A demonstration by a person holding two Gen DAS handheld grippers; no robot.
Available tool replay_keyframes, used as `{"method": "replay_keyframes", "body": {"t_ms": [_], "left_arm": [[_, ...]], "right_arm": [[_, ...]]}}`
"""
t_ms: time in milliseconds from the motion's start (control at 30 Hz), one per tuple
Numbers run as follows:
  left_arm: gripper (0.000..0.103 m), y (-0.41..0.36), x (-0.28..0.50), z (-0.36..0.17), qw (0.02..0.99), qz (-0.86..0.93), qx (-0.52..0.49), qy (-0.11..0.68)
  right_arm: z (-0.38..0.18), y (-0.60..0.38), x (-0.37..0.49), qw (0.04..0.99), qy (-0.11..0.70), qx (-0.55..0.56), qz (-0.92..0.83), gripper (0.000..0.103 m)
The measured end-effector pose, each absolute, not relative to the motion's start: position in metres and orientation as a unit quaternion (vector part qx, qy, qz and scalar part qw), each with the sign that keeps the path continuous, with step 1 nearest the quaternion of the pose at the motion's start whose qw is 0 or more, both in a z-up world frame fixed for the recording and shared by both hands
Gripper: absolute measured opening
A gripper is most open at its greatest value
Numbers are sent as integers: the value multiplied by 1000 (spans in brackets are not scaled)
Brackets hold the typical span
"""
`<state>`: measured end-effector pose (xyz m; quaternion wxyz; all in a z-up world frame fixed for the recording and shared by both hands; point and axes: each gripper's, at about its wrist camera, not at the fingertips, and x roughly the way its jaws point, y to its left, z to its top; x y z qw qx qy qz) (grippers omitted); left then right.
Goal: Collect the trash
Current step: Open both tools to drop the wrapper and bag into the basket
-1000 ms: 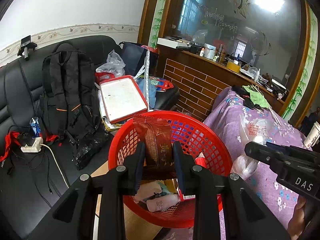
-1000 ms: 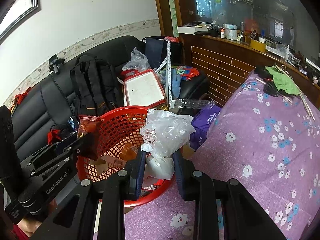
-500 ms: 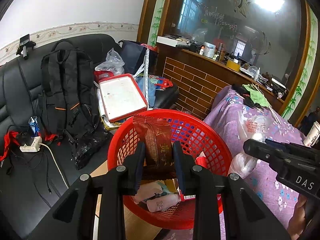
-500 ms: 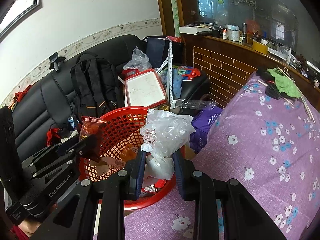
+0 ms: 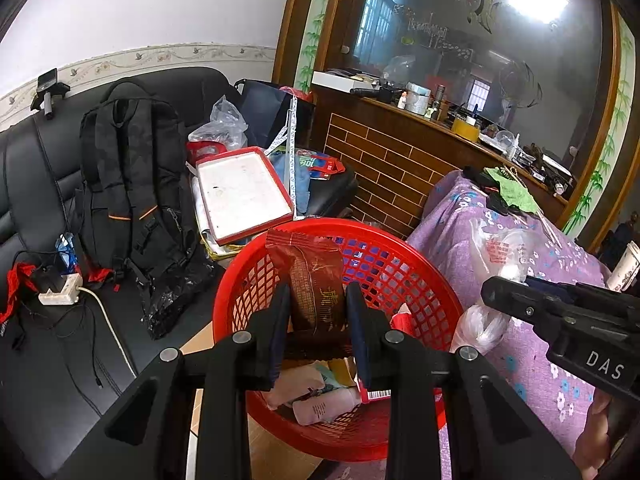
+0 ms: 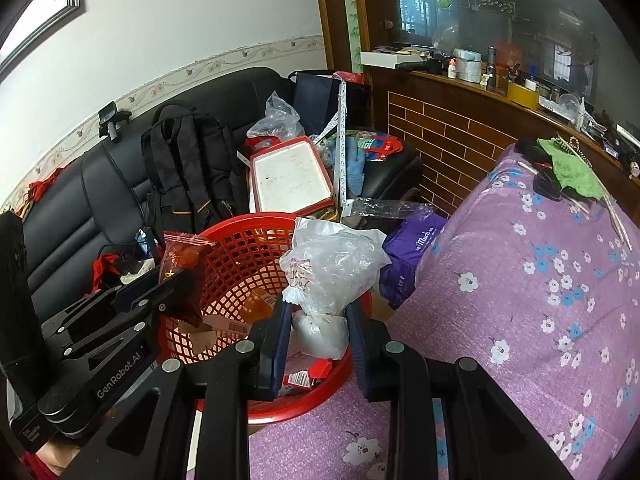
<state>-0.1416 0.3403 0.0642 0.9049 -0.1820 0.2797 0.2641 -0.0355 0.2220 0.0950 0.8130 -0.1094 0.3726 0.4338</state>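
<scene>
Crinkled brown foil wrapper (image 5: 316,288), glossy, with gold printed characters and a sawtooth top edge, pinched between the padded fingers of the left tongs (image 5: 316,320). Long axis upright, serrated end pointing up and slightly away, lower end hidden between the pads. Hanging directly over the red basket (image 5: 416,280), just ahead of the left fingertips.

Thin, clear plastic bag (image 6: 332,268), wrinkled and puffy, with red print on one side, clamped at its knotted lower bulge by the right tongs (image 6: 318,328). Loose crumpled top billowing upward above the pads; white, lumpy contents bunched between them. Held above the near rim of the basket, at the edge of the purple cloth (image 6: 520,300).

Round basket of rigid red plastic, open lattice walls, smooth thick rim; sitting below and ahead of both tongs, already holding flat paper wrappers, a pale pouch and a red box with a barcode. From the right wrist view, left tongs entering at lower left, foil wrapper raised over the far-left rim. From the left wrist view, right tongs at the right edge, plastic bag beyond them.

Soft purple cloth with white and blue flowers, draped to the right of the right tongs. Black leather sofa (image 5: 36,184) left of the left tongs, smooth and padded, with an upright black fabric backpack (image 5: 120,184) and a flat white tray (image 5: 244,192) with a red rim beyond the basket. Brown brick-patterned counter (image 6: 452,140) further back.
</scene>
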Motion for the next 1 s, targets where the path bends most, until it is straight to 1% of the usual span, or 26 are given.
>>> {"method": "replay_keyframes", "body": {"t_ms": [667,733,800,867,900,1000], "left_arm": [[27,345,-138,57,905,260,-186,282],[27,344,-138,56,906,257,-183,281],[28,343,-136,57,907,255,-179,281],[37,341,-136,58,908,255,-178,280],[43,341,-137,59,909,256,-178,277],[47,340,-138,61,910,257,-176,273]], "right_arm": [[89,235,-32,809,377,-116,435,30],[89,235,-31,811,378,-114,432,35],[89,234,-30,812,379,-109,431,51],[90,233,-30,813,374,-105,433,59],[91,233,-31,814,371,-105,434,59],[95,231,-33,819,363,-104,433,59]]}}
